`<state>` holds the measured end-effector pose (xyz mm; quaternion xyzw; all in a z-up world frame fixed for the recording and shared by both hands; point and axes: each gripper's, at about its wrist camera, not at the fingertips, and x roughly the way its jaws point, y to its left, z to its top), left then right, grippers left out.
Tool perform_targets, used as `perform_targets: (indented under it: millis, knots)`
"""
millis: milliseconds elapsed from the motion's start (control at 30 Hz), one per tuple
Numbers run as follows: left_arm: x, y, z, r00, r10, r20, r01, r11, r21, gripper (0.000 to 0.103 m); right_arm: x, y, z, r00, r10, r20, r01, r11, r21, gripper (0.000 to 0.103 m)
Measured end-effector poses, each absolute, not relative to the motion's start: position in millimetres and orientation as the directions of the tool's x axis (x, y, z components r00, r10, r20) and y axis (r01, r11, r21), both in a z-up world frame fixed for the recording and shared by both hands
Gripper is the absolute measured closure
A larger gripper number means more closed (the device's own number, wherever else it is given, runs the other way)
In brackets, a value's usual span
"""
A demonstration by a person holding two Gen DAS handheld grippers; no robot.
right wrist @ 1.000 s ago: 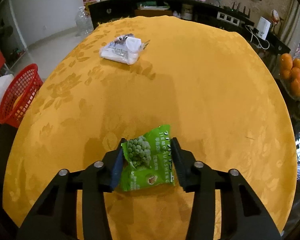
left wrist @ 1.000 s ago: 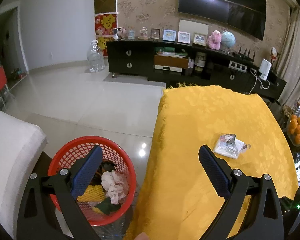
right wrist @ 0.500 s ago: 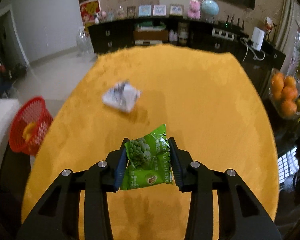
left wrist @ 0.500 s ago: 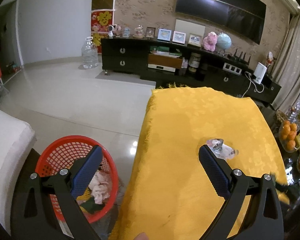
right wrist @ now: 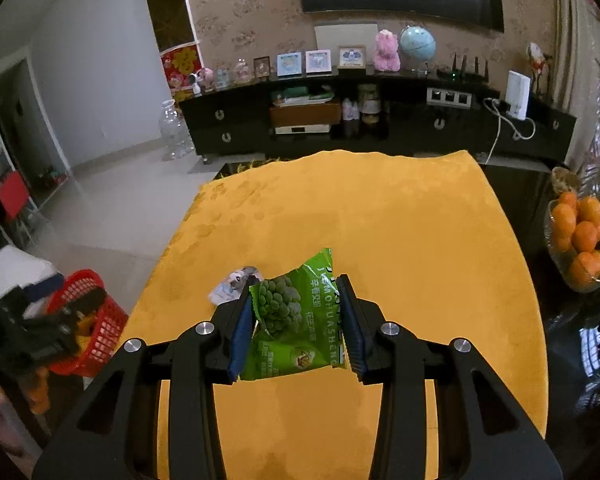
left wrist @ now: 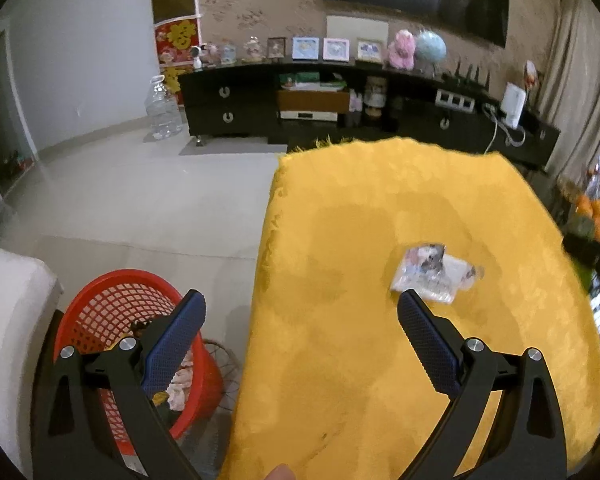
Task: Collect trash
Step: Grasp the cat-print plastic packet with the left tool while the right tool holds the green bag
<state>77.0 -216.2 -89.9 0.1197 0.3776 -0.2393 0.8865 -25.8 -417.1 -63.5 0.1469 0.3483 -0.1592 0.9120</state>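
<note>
My right gripper (right wrist: 296, 292) is shut on a green snack packet (right wrist: 296, 316), held up above the yellow tablecloth (right wrist: 400, 232). A clear wrapper with a white and grey print (left wrist: 434, 272) lies on the yellow tablecloth (left wrist: 360, 220); in the right wrist view the clear wrapper (right wrist: 230, 286) peeks out behind the left finger. My left gripper (left wrist: 300, 312) stands open and holds nothing, over the table's left edge. Its left finger hangs over the red mesh basket (left wrist: 100, 312) on the floor, which holds crumpled trash. The red basket (right wrist: 96, 320) shows at the lower left in the right wrist view.
A white upholstered seat (left wrist: 8, 320) stands left of the basket. A bowl of oranges (right wrist: 580, 236) sits on a dark surface right of the table. A black TV cabinet (left wrist: 340, 108) with ornaments lines the far wall. A water jug (left wrist: 162, 110) stands on the tiled floor.
My right gripper has lifted the green packet off the cloth and risen well above the table. The left gripper has pulled up and back from the basket, staying open.
</note>
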Motion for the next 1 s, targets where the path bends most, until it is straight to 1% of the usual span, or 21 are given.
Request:
perform_targets:
  millis: [67, 200, 367, 567, 767, 867, 1000]
  knots:
    - [77, -221, -95, 0.598, -0.323, -0.733, 0.517, 0.855, 0.045, 0.01, -25, -417, -58, 0.715, -0.201, -0.67, 0.389, 0.911, 0.141, 0.065]
    - [75, -234, -101, 0.558, -0.354, -0.75, 0.541, 0.841, 0.006, 0.01, -29, -418, -51, 0.72, -0.242, -0.65, 0.398, 0.912, 0.102, 0.065]
    - [67, -271, -115, 0.531, -0.338, -0.777, 0.609, 0.79, 0.072, 0.01, -33, -429, -56, 0.713, -0.231, -0.662, 0.421, 0.896, 0.141, 0.065]
    - [71, -327, -129, 0.451, -0.366, -0.814, 0.686, 0.726, 0.054, 0.01, -37, -442, -56, 0.716, -0.215, -0.664, 0.443, 0.875, 0.195, 0.065]
    - [79, -369, -156, 0.429, -0.312, -0.848, 0.724, 0.68, 0.116, 0.01, -35, -448, -57, 0.73, -0.166, -0.663, 0.437, 0.859, 0.266, 0.065]
    - [92, -374, -166, 0.402, -0.299, -0.866, 0.715, 0.693, 0.093, 0.01, -33, -448, -58, 0.733, -0.151, -0.664, 0.431, 0.857, 0.281, 0.065]
    - [101, -378, -173, 0.366, -0.316, -0.875, 0.712, 0.701, 0.044, 0.01, -32, -451, -60, 0.733, -0.134, -0.667, 0.428, 0.853, 0.299, 0.065]
